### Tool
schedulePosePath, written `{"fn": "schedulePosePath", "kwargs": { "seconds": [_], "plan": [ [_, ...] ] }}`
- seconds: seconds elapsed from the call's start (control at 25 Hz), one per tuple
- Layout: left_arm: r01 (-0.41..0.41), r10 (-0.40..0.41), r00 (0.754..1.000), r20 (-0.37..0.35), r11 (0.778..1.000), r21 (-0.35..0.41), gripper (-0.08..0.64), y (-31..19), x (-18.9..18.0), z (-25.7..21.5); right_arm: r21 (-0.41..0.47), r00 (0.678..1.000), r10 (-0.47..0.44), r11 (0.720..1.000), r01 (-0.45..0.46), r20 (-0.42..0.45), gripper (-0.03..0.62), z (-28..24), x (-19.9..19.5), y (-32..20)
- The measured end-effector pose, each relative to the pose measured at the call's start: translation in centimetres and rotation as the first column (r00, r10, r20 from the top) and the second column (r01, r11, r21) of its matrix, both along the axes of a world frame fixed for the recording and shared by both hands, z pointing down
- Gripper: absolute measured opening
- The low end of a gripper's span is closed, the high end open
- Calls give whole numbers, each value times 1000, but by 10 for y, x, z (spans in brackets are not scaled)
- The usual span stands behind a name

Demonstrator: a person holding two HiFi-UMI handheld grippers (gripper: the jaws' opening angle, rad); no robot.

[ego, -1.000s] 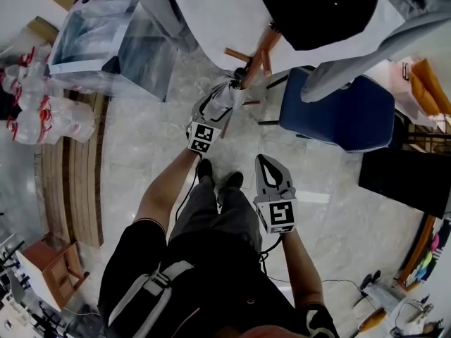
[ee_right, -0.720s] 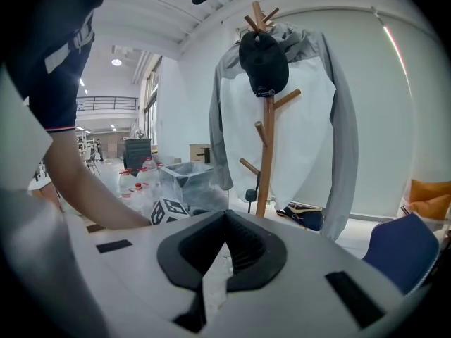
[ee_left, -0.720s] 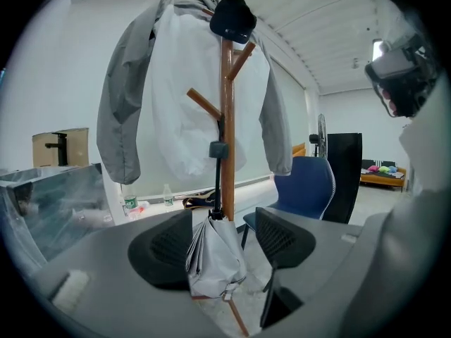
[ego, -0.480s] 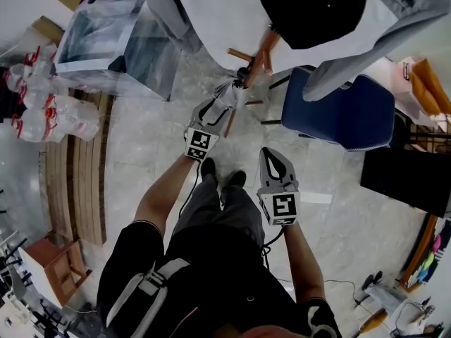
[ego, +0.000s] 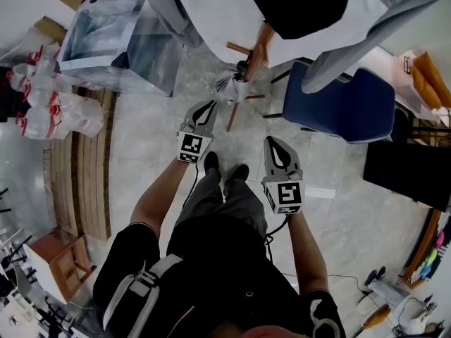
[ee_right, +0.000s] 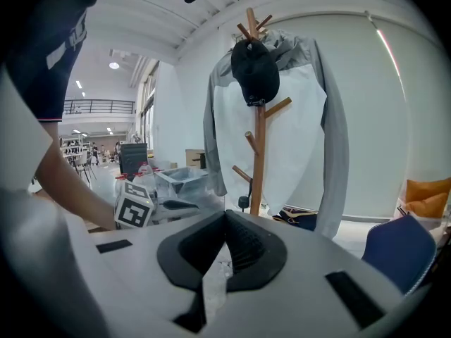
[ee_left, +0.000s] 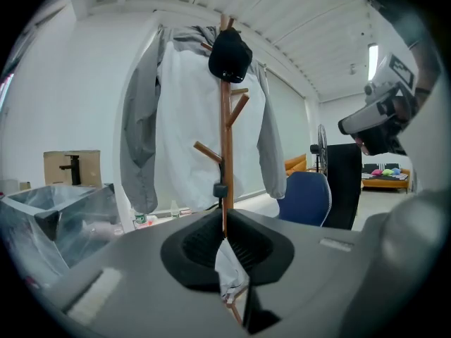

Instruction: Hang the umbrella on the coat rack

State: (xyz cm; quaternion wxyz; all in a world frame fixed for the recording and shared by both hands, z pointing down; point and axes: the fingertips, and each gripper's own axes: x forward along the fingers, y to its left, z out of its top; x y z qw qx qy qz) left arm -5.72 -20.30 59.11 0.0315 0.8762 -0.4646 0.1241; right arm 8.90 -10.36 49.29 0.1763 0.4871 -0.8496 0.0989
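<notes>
The wooden coat rack [ego: 259,46] stands ahead with a black cap [ego: 299,5] and a grey-white jacket [ego: 211,5] on it. The folded pale umbrella [ego: 230,88] hangs from a low peg by its black handle [ego: 242,67]. My left gripper [ego: 209,105] is a short way back from the umbrella, not touching it, its jaws closing with nothing between them. In the left gripper view the rack [ee_left: 226,118] and the umbrella [ee_left: 230,273] lie straight ahead of the left gripper [ee_left: 225,224]. My right gripper [ego: 271,141] is shut and empty, lower right of the rack [ee_right: 259,153].
A blue chair [ego: 338,108] stands right of the rack. A clear plastic bin [ego: 113,37] sits at left, with packs of bottles [ego: 49,111] and a low wooden platform [ego: 77,167] beside it. A black box [ego: 405,174] is at far right. The person's feet [ego: 225,171] are between the grippers.
The left gripper was open around the umbrella; it has let go, drawn back towards the person and risen, and its jaws have come together. The umbrella stays hanging. The right gripper has barely moved.
</notes>
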Motion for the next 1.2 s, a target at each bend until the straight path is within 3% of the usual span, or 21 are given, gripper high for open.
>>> {"fn": "schedulePosePath", "kwargs": {
  "seconds": [0.12, 1.2],
  "plan": [
    [4, -4, 1000, 4, 1000, 17, 2, 8, -5, -17, 12, 1000, 4, 1000, -4, 10, 3, -6, 4, -2],
    [63, -59, 998, -32, 992, 110, -2, 67, -37, -165, 176, 996, 41, 983, -53, 74, 3, -74, 29, 1]
  ]
}}
